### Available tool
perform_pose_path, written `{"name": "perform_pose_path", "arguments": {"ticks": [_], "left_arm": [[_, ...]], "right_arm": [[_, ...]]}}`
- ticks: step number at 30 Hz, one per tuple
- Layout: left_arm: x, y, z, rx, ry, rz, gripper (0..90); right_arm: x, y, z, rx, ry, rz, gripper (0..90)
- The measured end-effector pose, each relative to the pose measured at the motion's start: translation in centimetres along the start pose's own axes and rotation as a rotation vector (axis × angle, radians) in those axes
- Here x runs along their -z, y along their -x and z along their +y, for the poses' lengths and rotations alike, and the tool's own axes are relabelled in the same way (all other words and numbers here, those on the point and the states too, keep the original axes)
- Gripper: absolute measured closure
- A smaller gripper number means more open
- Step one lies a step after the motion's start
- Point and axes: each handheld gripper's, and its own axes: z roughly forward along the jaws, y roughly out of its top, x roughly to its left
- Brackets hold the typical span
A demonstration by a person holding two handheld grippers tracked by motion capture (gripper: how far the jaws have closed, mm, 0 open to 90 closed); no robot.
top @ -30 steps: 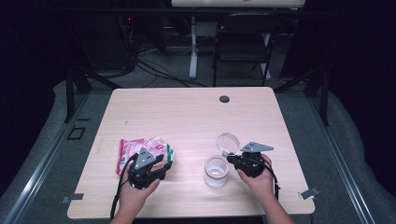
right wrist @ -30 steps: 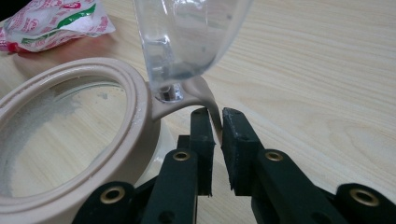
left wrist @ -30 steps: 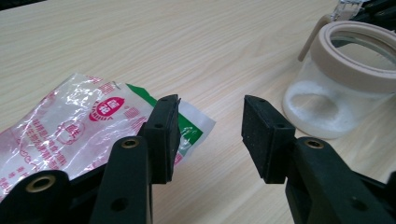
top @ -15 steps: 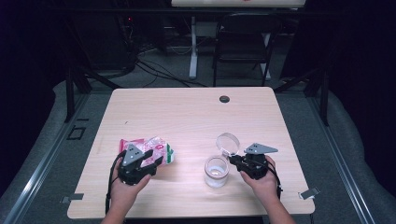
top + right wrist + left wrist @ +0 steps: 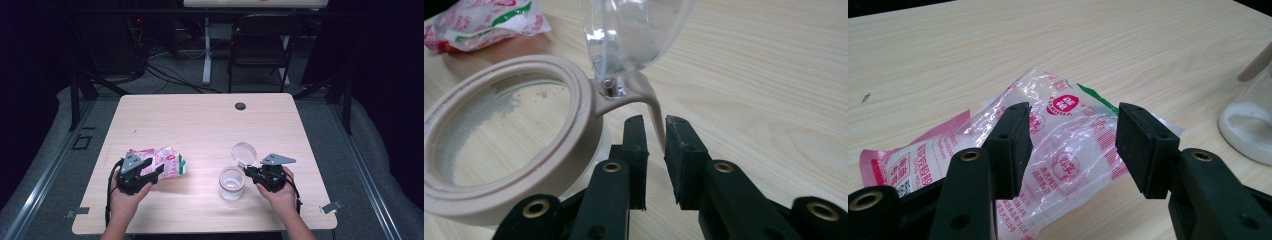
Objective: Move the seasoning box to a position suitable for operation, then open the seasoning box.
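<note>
A crinkled pink, white and green plastic packet (image 5: 162,162) (image 5: 1068,145) lies flat on the table, also seen far off (image 5: 484,20). My left gripper (image 5: 154,169) (image 5: 1074,112) sits at its near left end; its jaws have just been opening and stand apart, with the packet below and beyond them, not pinched. A clear jar (image 5: 231,184) (image 5: 1250,125) with a beige rim (image 5: 509,165) holds some white powder. Its clear lid (image 5: 243,152) (image 5: 634,30) stands flipped up. My right gripper (image 5: 249,172) (image 5: 655,122) has just eased open a little; the beige latch tab (image 5: 651,107) stands between its jaws, a thin gap at one pad.
The pale wooden table (image 5: 200,125) has a black cable grommet (image 5: 240,106) near its far edge. Beyond the table stand a dark chair (image 5: 260,50) and cables on the floor.
My left hand has slid left along the packet and its jaws have spread. The packet now lies flatter. The right hand and the jar have stayed put.
</note>
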Motion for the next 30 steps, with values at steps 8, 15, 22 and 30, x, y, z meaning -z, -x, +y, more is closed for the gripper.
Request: {"name": "perform_pose_path", "arguments": {"ticks": [8, 15, 22, 30], "left_arm": [[-0.2, -0.3, -0.3, 0.006, -0.019, -0.034, 50.5], [-0.2, -0.4, -0.5, 0.005, -0.02, -0.033, 51.5], [-0.4, -0.4, -0.7, -0.004, -0.029, -0.038, 55.4], [-0.8, -0.3, -1.1, -0.006, -0.042, -0.04, 55.7]], "right_arm": [[-0.8, 0.3, 0.1, -0.01, -0.006, 0.003, 82.6], [-1.6, 0.6, 0.4, -0.006, -0.01, 0.003, 83.6], [-1.4, 0.8, 0.5, -0.005, -0.005, -0.002, 79.2], [1.2, 0.8, 0.3, -0.01, 0.026, -0.029, 72.6]]}}
